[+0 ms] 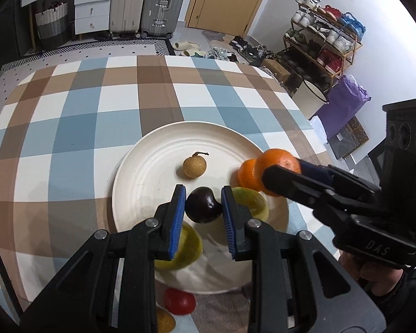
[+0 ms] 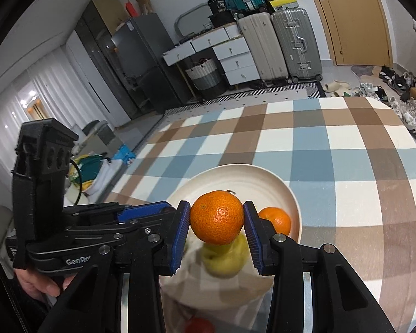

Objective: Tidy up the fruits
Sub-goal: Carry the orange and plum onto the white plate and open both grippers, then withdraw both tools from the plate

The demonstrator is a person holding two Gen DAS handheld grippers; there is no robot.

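Observation:
A white plate (image 1: pixel 152 161) lies on the checked tablecloth. My left gripper (image 1: pixel 203 201) is shut on a dark purple plum (image 1: pixel 202 205) just above the plate. My right gripper (image 2: pixel 216 219) is shut on an orange mandarin (image 2: pixel 217 216) and holds it over the plate's right side; the mandarin also shows in the left wrist view (image 1: pixel 280 162). On the plate lie a tan longan (image 1: pixel 194 164), a second mandarin (image 1: pixel 246 173) and two green fruits (image 1: pixel 253 202) (image 1: pixel 188 247). The plate (image 2: pixel 263 177), the second mandarin (image 2: pixel 276 219) and a green fruit (image 2: pixel 227 258) show in the right wrist view.
A red fruit (image 1: pixel 179 301) and a tan fruit (image 1: pixel 165 320) lie on the cloth in front of the plate. The checked tablecloth (image 1: pixel 69 127) stretches left and far. Beyond the table edge stand suitcases (image 1: pixel 163 2), drawers and a shoe rack (image 1: pixel 324 38).

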